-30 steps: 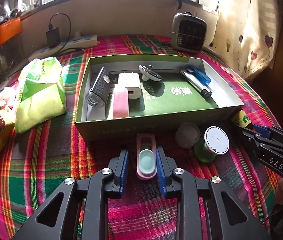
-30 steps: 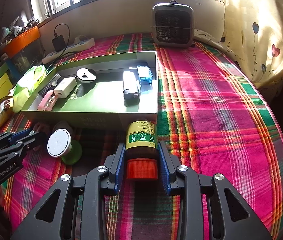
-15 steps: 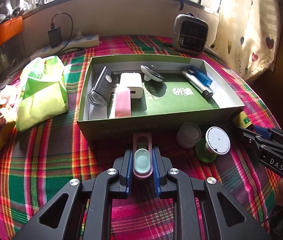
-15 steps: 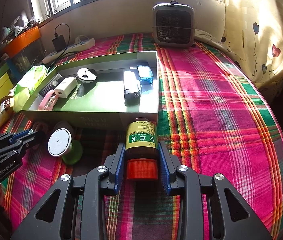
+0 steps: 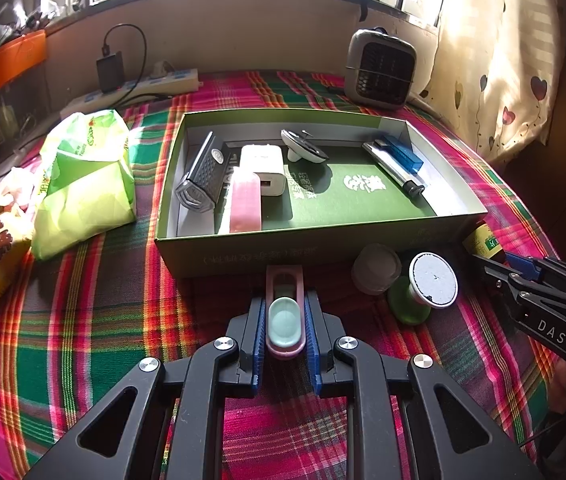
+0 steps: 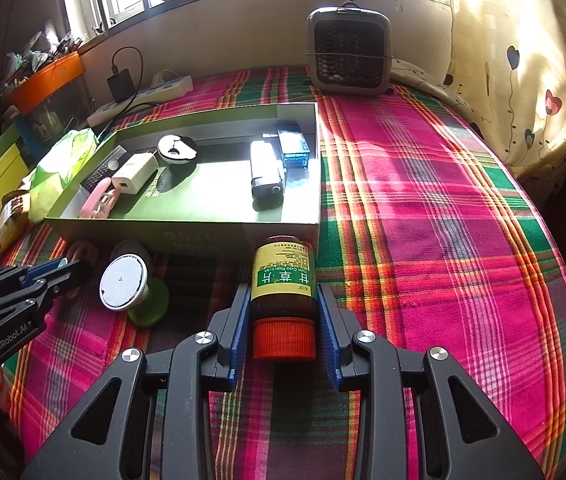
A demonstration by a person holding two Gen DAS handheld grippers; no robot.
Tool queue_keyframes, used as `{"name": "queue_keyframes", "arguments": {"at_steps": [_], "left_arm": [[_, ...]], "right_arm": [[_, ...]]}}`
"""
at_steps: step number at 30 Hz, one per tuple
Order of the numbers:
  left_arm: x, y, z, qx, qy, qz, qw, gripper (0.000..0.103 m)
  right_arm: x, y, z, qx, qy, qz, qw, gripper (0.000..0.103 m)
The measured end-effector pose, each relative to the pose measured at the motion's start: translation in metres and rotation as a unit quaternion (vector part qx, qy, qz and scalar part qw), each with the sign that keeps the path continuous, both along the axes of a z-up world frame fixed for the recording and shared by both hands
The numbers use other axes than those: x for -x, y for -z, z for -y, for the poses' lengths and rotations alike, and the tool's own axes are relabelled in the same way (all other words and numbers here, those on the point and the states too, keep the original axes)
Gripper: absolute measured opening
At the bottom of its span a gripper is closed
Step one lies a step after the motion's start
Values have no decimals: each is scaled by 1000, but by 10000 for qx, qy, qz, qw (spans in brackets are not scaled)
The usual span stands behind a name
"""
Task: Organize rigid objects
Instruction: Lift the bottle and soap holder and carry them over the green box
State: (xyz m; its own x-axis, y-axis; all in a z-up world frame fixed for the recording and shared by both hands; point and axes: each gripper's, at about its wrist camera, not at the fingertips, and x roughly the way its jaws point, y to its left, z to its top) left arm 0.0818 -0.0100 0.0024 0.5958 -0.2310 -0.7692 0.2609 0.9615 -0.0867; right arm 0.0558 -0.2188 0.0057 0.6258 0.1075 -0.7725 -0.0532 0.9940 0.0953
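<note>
Against box [image 5: 243, 256] front wall: clip [image 5: 285, 312], bottle [image 6: 283, 280], both gripped.

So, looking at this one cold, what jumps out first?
Each gripper has something between its fingers in front of the green box: the left gripper pinches a pink clip, and the right gripper flanks a brown medicine bottle lying on its side. The loud plaid cloth fills the scene, and the box holds several small gadgets.
</note>
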Motion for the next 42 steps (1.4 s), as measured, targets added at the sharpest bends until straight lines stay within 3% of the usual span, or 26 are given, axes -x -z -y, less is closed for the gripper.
{"name": "queue_keyframes", "arguments": {"at_steps": [42], "left_arm": [[15, -33, -5, 319, 39, 246, 9992, 17]], "right_arm": [[9, -33, -5, -29, -249, 342, 9991, 33]]}}
